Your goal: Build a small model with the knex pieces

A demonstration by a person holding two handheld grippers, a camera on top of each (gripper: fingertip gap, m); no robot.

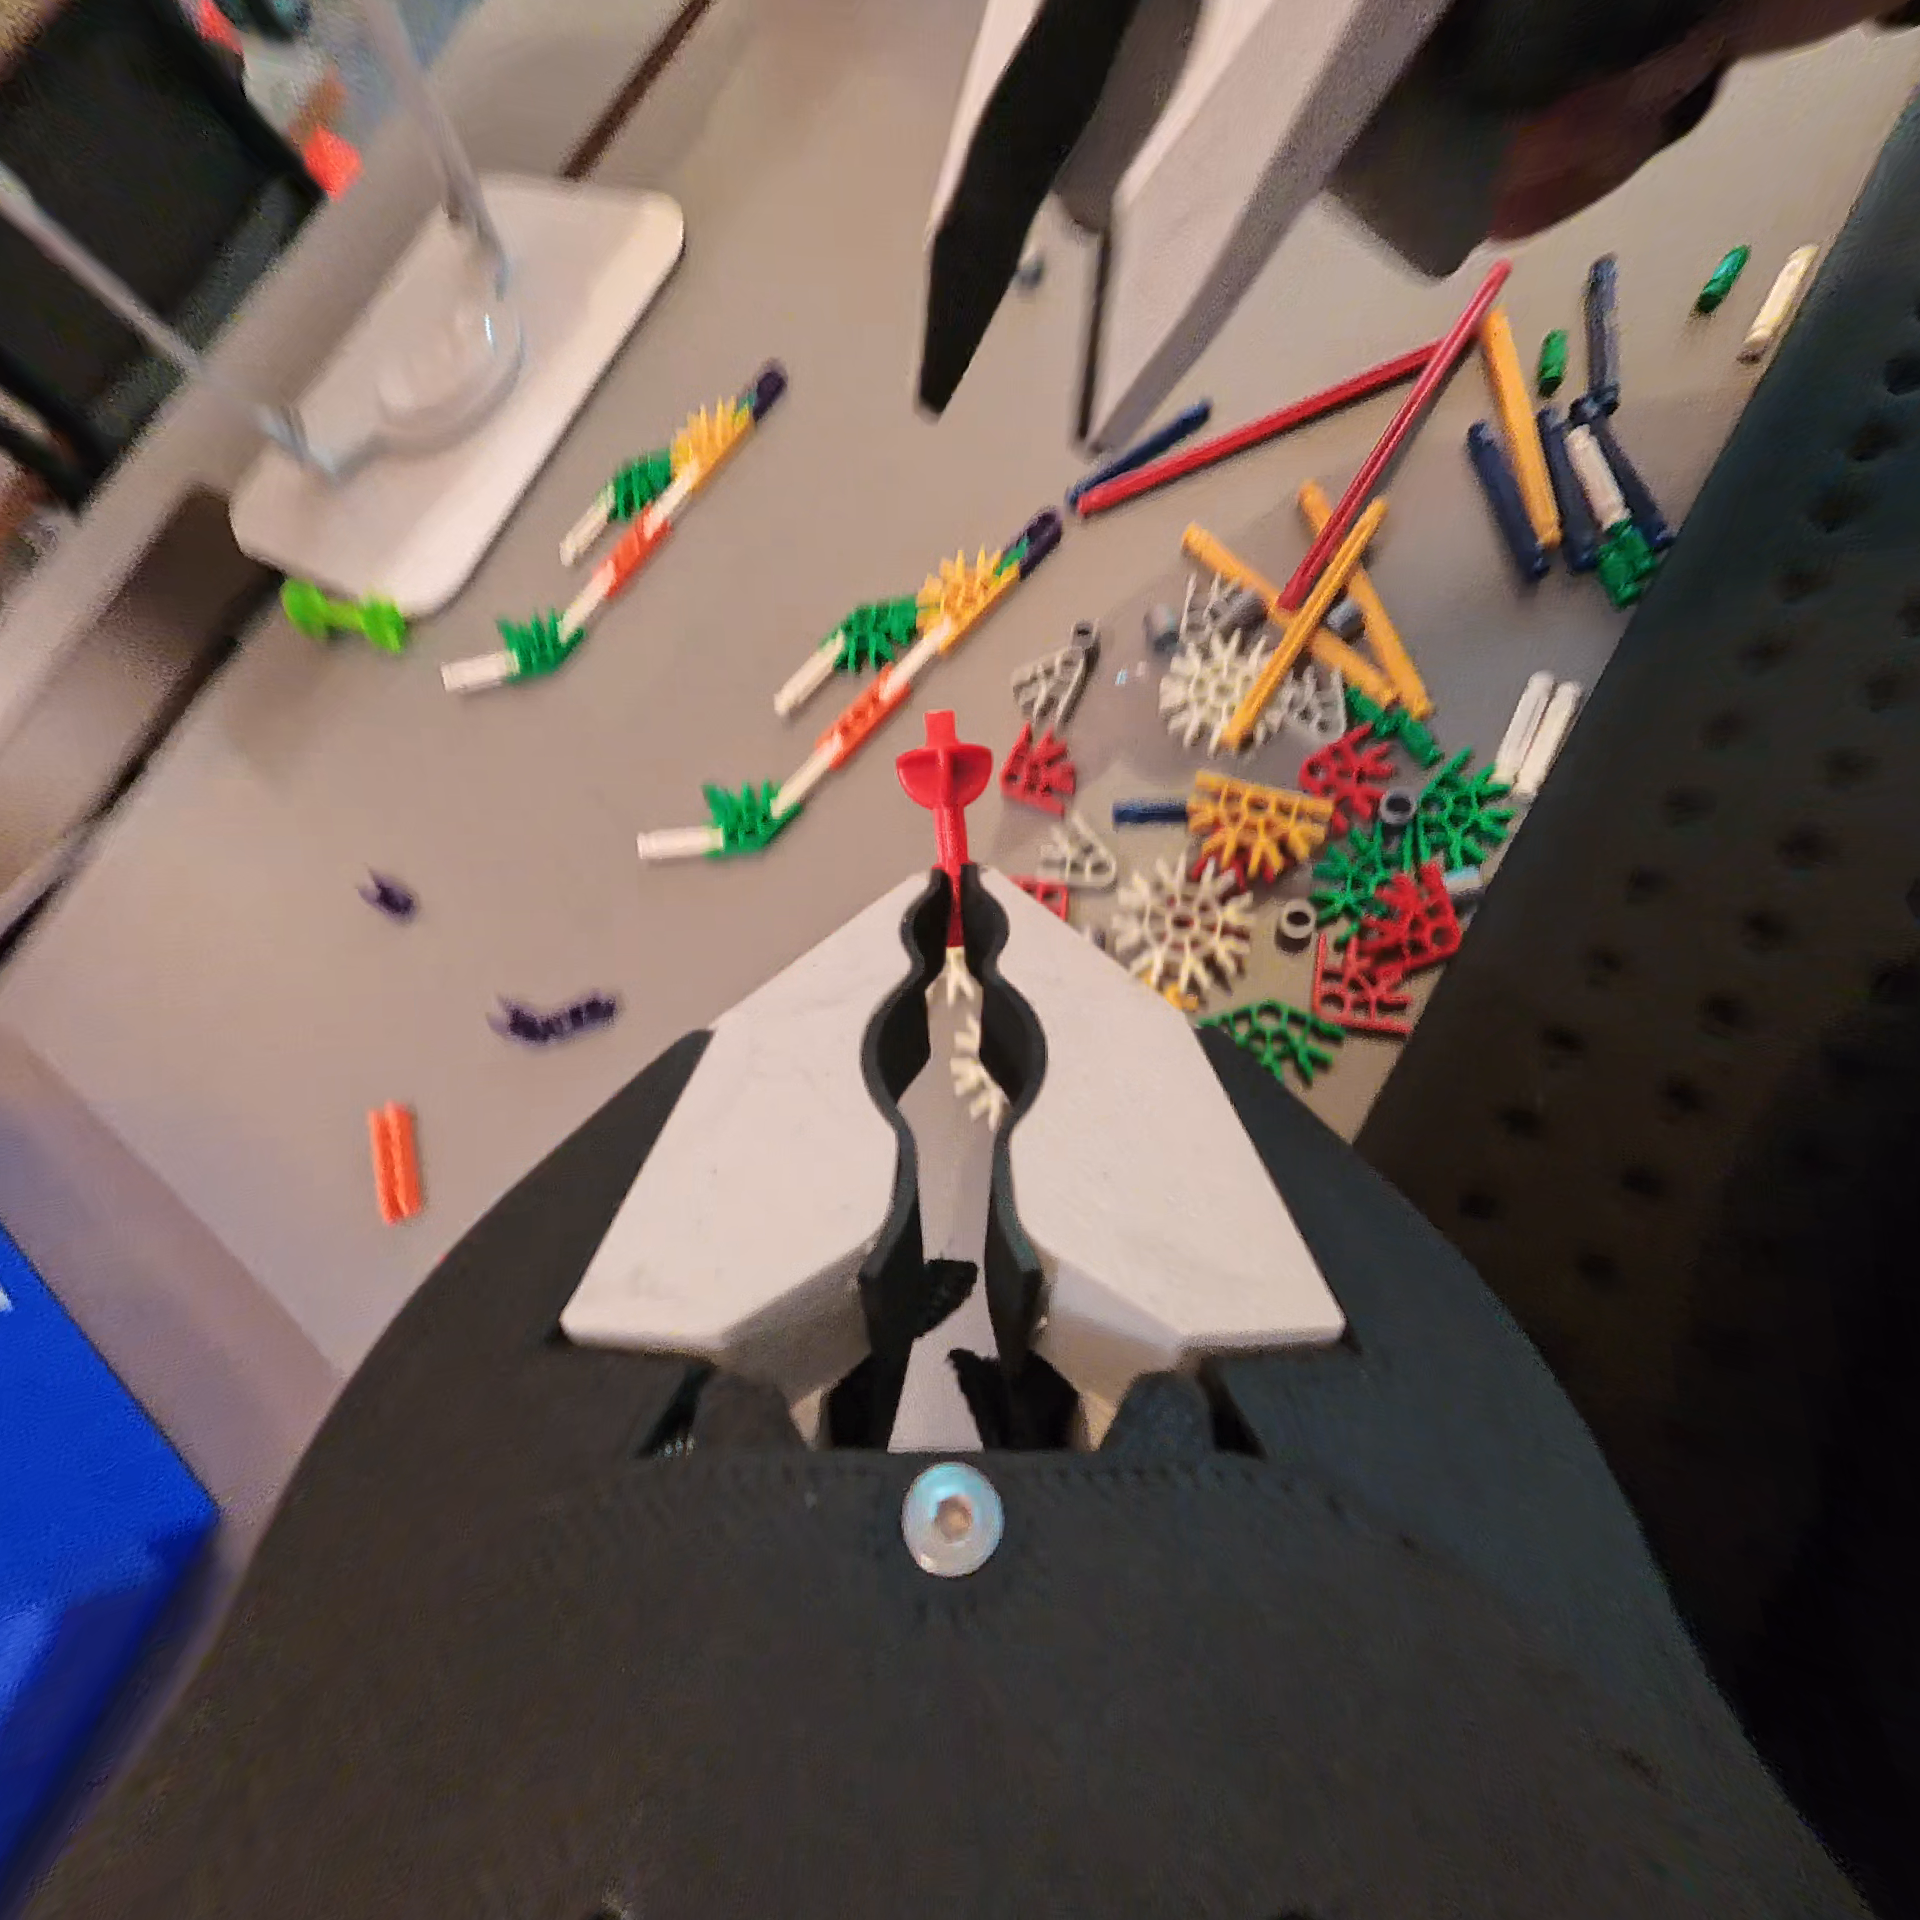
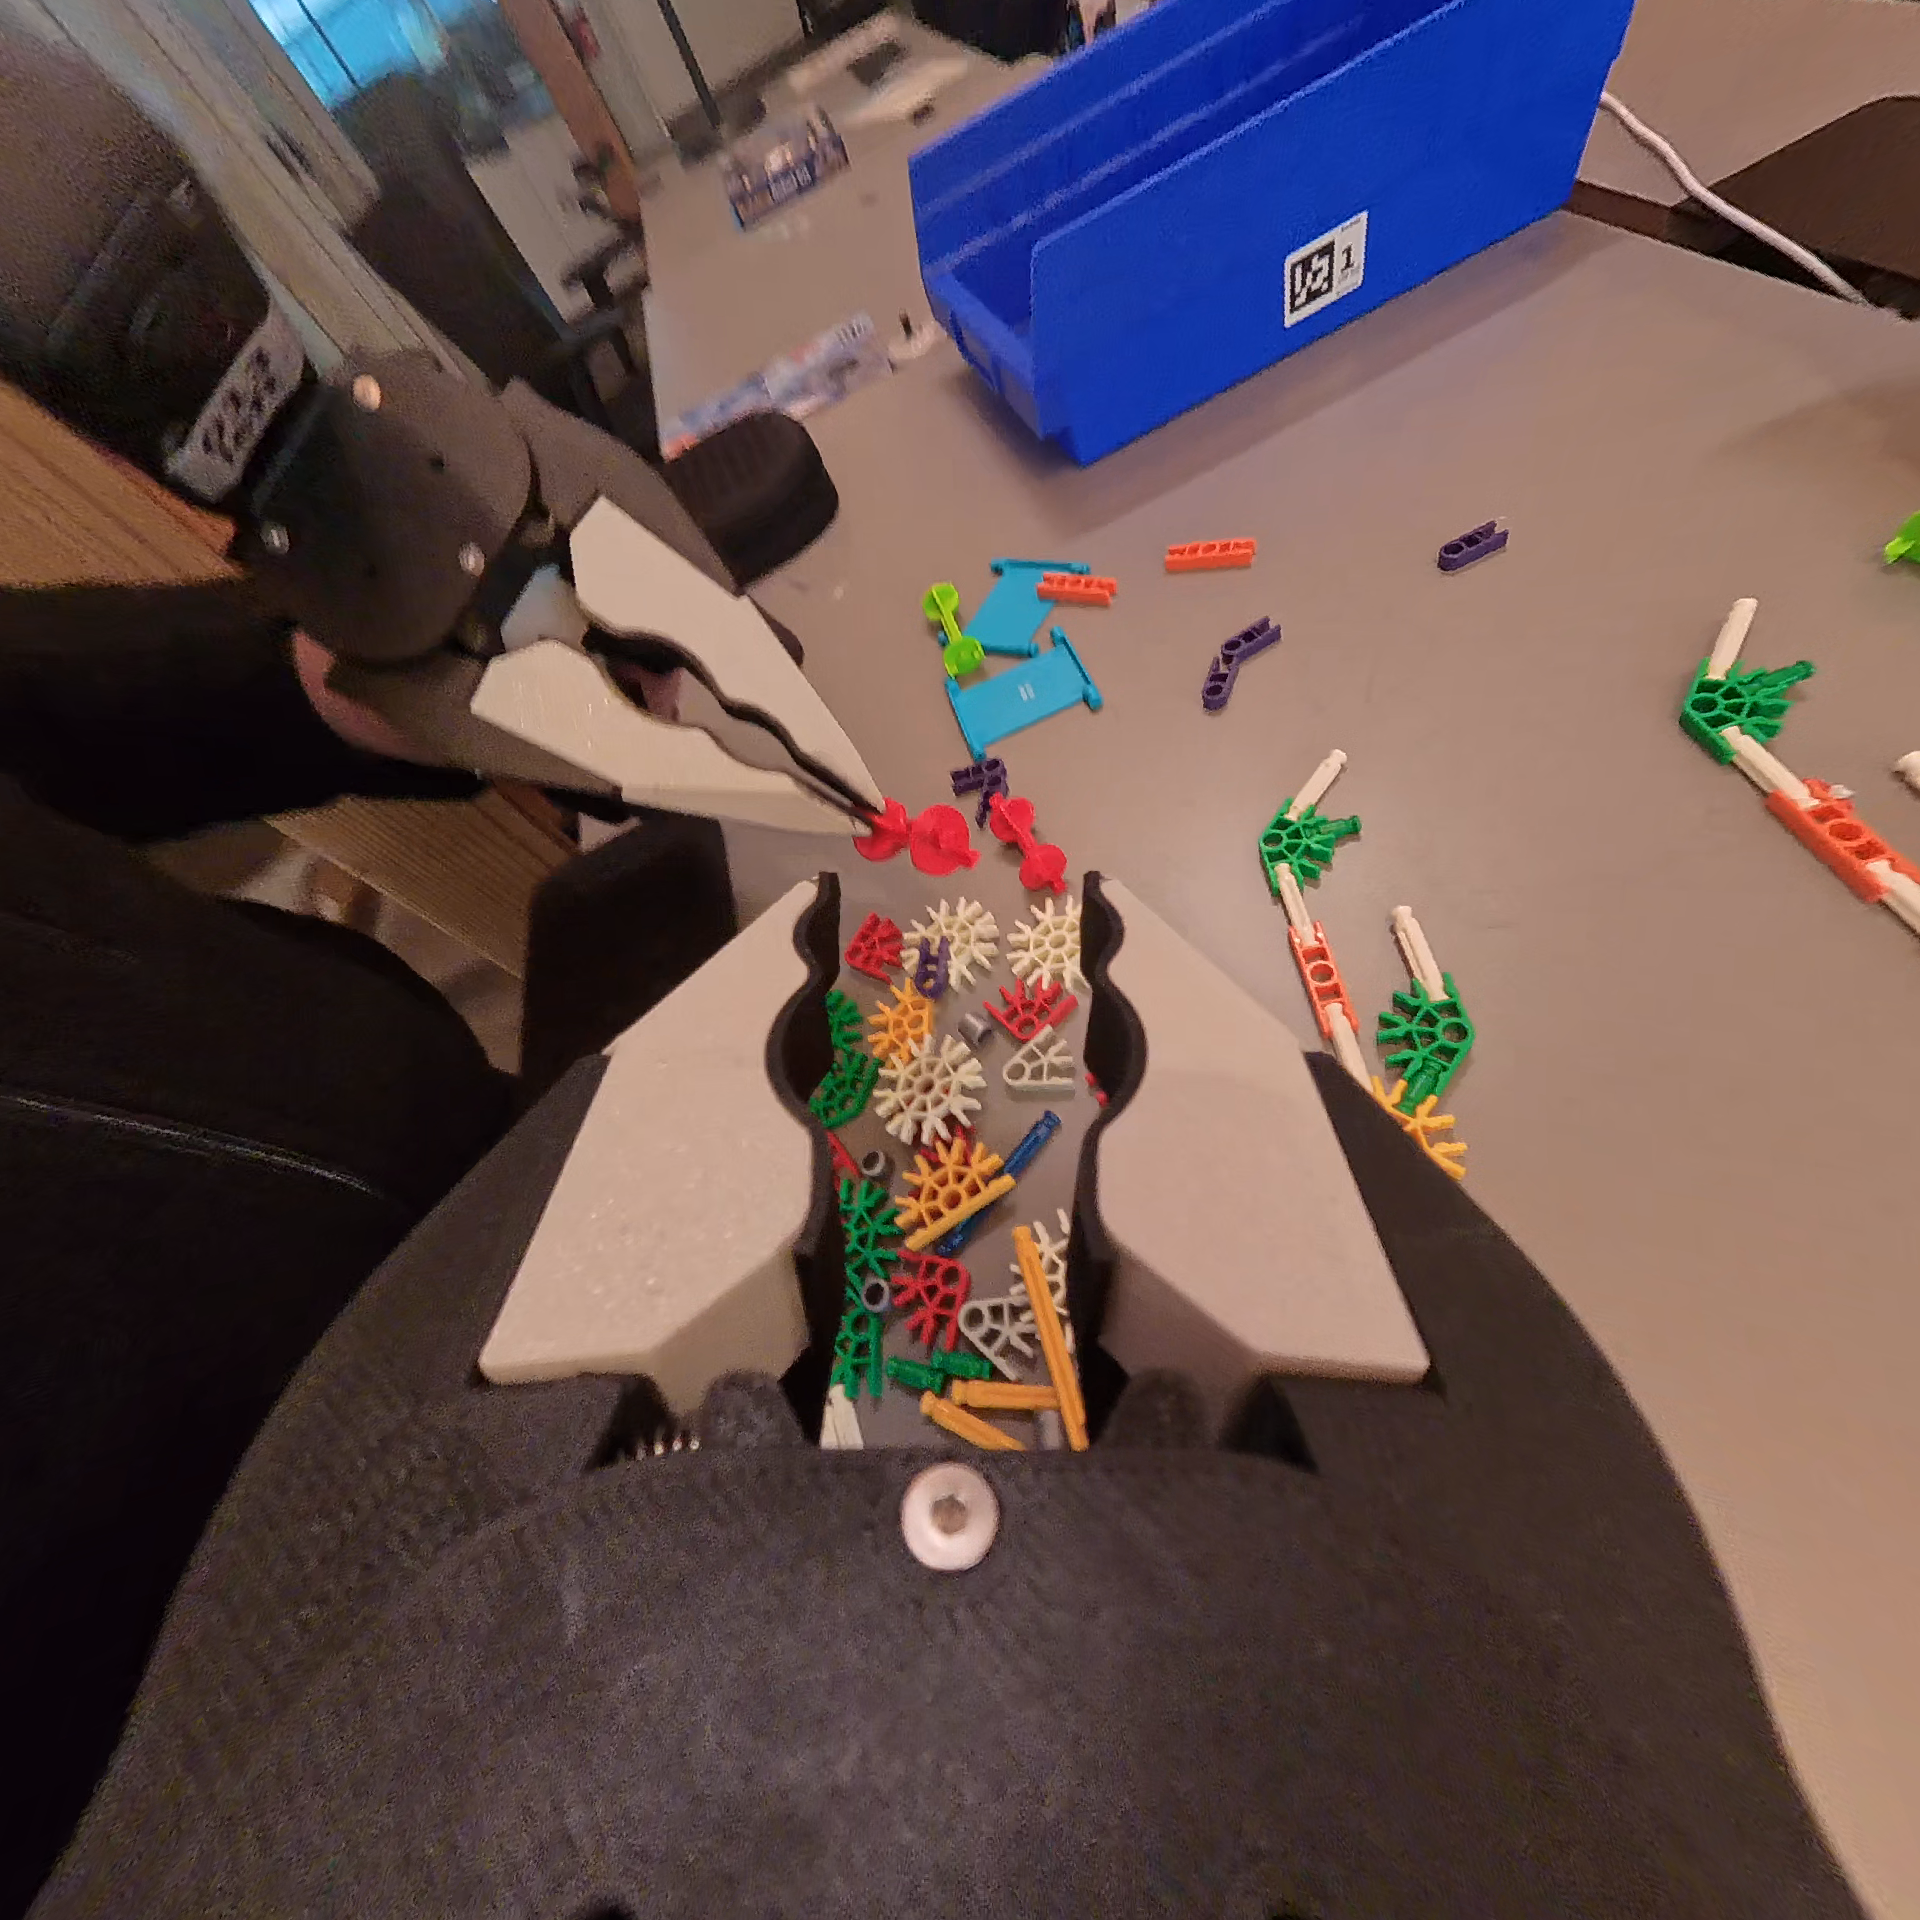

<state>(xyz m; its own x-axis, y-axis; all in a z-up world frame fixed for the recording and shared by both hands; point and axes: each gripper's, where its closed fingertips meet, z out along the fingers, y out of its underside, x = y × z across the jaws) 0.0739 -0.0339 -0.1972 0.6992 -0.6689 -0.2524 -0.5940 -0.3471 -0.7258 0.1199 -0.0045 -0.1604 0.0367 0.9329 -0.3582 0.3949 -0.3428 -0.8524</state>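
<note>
My left gripper (image 1: 951, 883) is shut on a red spool-shaped piece (image 1: 940, 774) that sticks out past its tips, above the grey table (image 1: 416, 1039). In the right wrist view the left gripper (image 2: 864, 816) comes in from the left with the red piece (image 2: 940, 836) at its tip. My right gripper (image 2: 956, 899) is open and empty, hovering over a pile of coloured connectors and rods (image 2: 930, 1086). It also shows in the left wrist view (image 1: 1023, 405), above the far side of the pile (image 1: 1257, 821). A second red spool (image 2: 1029, 842) lies just beyond the pile.
A blue bin (image 2: 1247, 260) stands at the back. Two light blue panels (image 2: 1023, 691), a lime spool (image 2: 951, 623), and orange and purple bits lie nearby. Built chains of white rods with green, orange and yellow connectors (image 1: 894, 665) lie on the table. A white stand base (image 1: 488, 405) is behind them. There is about 7 cm between the tips of the two grippers.
</note>
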